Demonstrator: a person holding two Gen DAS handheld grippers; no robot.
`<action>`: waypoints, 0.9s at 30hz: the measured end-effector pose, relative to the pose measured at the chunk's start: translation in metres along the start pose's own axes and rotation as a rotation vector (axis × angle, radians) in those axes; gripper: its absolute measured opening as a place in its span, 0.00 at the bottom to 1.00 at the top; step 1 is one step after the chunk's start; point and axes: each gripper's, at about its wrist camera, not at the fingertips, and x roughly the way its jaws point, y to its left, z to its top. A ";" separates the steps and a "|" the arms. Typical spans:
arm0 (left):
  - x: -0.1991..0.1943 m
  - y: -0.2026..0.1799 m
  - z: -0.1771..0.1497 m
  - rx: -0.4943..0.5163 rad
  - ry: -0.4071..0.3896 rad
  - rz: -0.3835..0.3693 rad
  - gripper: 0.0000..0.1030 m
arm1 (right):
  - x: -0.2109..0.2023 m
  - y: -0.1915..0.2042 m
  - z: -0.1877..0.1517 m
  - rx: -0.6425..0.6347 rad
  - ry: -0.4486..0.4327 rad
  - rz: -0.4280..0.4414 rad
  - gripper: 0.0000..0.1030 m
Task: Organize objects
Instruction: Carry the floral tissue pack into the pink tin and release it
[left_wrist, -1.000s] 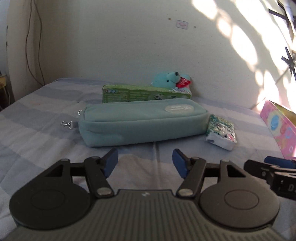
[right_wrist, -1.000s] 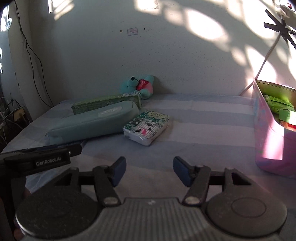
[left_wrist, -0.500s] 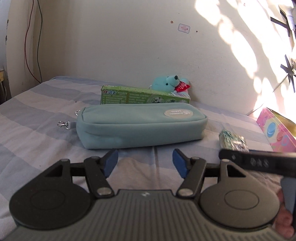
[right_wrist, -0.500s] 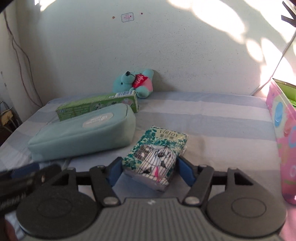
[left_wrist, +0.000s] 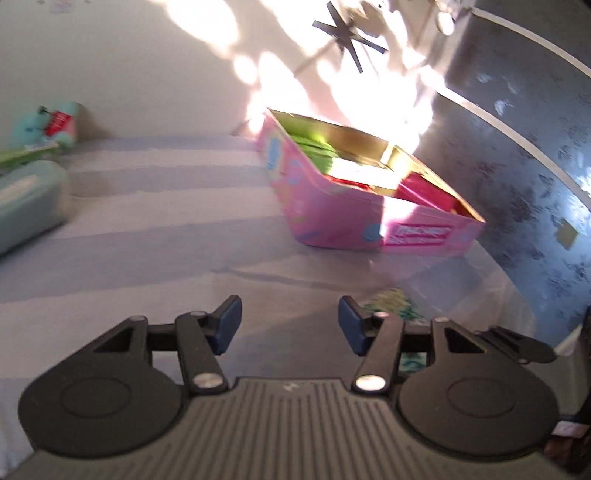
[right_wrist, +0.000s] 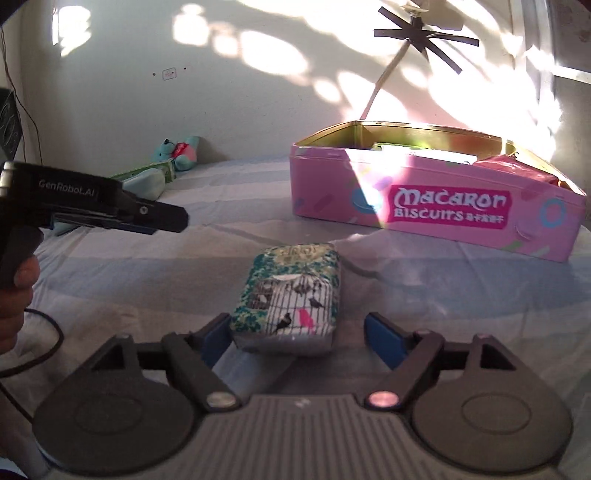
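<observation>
The right gripper (right_wrist: 299, 338) stands over the striped bed sheet (right_wrist: 147, 280) with a tissue pack (right_wrist: 291, 295) between its blue fingers. Its jaws have just been opening: the left pad lies against or just beside the pack's near corner, while the right pad stands clear of it with a gap, so the pack is not clamped. Half a second ago the pads sat close on both sides of the pack. The pack lies flat on the sheet, near the pink biscuit tin (right_wrist: 436, 206), but apart from it. In the earlier pictures the pack lay beside the long teal pouch (right_wrist: 144, 186); now it is well apart from the pouch, and the tin fills much more of the right view.

The left gripper (left_wrist: 290, 323) has its jaws apart with nothing between them; they have just been closing a little. Its view has swung away from the pouch (left_wrist: 26, 206) and now faces the open tin (left_wrist: 332, 218), which holds green and red packets. The pouch and the teal plush bear (left_wrist: 40, 123) are now at the left edge. A blurred part of the tissue pack (left_wrist: 391, 301) shows behind the left gripper's right finger. In the right view a hand (right_wrist: 16, 295) holds the left gripper (right_wrist: 170, 221) above the sheet
</observation>
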 end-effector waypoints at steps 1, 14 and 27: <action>0.007 -0.011 0.000 0.010 0.034 -0.031 0.53 | -0.003 -0.003 -0.002 0.003 -0.007 0.002 0.78; 0.039 -0.077 0.025 0.111 0.075 -0.067 0.45 | -0.013 -0.008 0.011 -0.056 -0.179 -0.003 0.52; 0.128 -0.134 0.115 0.177 0.035 -0.065 0.46 | 0.029 -0.120 0.096 0.051 -0.247 -0.136 0.53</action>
